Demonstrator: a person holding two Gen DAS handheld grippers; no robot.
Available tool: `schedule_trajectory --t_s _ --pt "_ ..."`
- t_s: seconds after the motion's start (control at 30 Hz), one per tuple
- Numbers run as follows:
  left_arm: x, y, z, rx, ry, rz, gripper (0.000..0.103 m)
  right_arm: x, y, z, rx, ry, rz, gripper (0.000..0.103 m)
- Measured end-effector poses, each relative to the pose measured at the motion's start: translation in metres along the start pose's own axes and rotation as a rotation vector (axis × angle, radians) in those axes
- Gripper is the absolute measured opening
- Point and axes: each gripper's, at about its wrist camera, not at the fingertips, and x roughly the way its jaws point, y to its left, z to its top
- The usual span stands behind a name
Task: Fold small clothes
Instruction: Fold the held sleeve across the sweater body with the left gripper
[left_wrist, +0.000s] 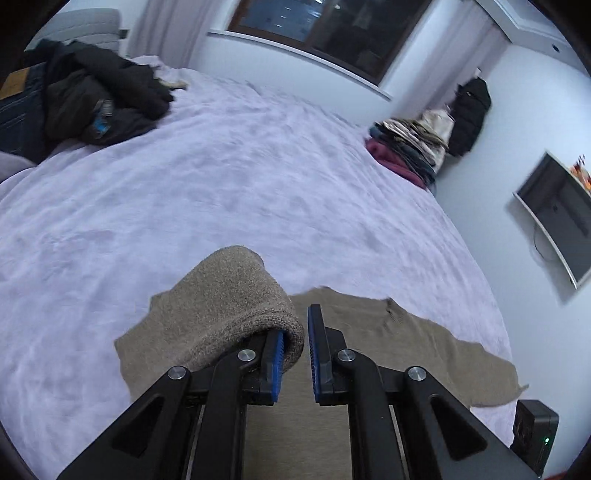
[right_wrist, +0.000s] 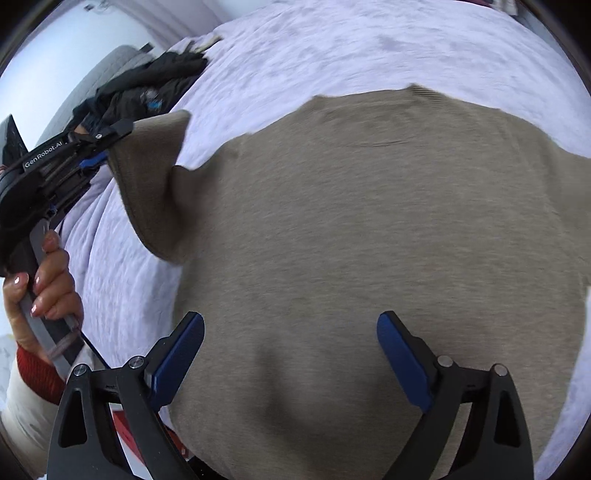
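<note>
A tan knitted sweater (right_wrist: 369, 240) lies spread on the lilac bed cover (left_wrist: 221, 184). In the left wrist view one sleeve (left_wrist: 229, 302) is draped over the left finger of my left gripper (left_wrist: 295, 354), whose jaws stand a little apart, with the cuff hanging between them. The right wrist view shows that gripper (right_wrist: 99, 147) lifting the sleeve (right_wrist: 151, 177) up and off the bed at the left. My right gripper (right_wrist: 291, 354) is wide open and empty, hovering above the sweater's lower body.
A heap of dark clothes (left_wrist: 96, 99) lies at the far left of the bed. A stack of folded clothes (left_wrist: 406, 147) sits at the far right edge. A wall TV (left_wrist: 557, 214) and a black device (left_wrist: 535, 432) are on the right.
</note>
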Motion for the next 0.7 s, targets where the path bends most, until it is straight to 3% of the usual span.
schedule_trajectory --t_s 0.07,0.13,0.3,0.37,0.4,0.43,0.47,0.5,0.53,0.6,0.7 --pt "0.026 -0.032 -0.011 0.045 0.055 -0.037 0.013 -0.01 -0.021 0.0 0.048 -0.02 -0.012 0.096" --pt "0.055 -0.06 -0.026 0.097 0.112 -0.02 0.013 -0.019 -0.045 -0.001 0.098 -0.036 -0.031 0.096" --pt "0.107 -0.098 -0.077 0.256 0.248 0.171 0.013 -0.025 -0.088 -0.008 0.175 -0.038 -0.065 0.096" --pt "0.114 -0.099 -0.089 0.272 0.289 0.204 0.014 -0.024 -0.1 -0.01 0.203 -0.033 -0.068 0.096" --pt "0.111 -0.1 -0.091 0.271 0.285 0.214 0.019 -0.026 -0.107 -0.01 0.207 -0.035 -0.067 0.096" --pt "0.104 -0.098 -0.093 0.27 0.277 0.214 0.046 -0.027 -0.109 -0.01 0.205 -0.038 -0.067 0.096" --pt "0.095 -0.097 -0.093 0.264 0.256 0.219 0.08 -0.028 -0.11 -0.007 0.198 -0.044 -0.072 0.096" --pt "0.083 -0.095 -0.09 0.259 0.228 0.222 0.092 -0.03 -0.111 -0.005 0.19 -0.049 -0.076 0.096" --pt "0.068 -0.094 -0.089 0.26 0.192 0.231 0.097 -0.031 -0.113 -0.002 0.181 -0.055 -0.079 0.096" --pt "0.049 -0.085 -0.083 0.274 0.173 0.265 0.097 -0.034 -0.111 0.008 0.146 -0.07 -0.087 0.096" --pt "0.022 -0.055 -0.079 0.225 0.144 0.381 0.097 -0.037 -0.088 0.029 0.02 -0.101 -0.082 0.096"
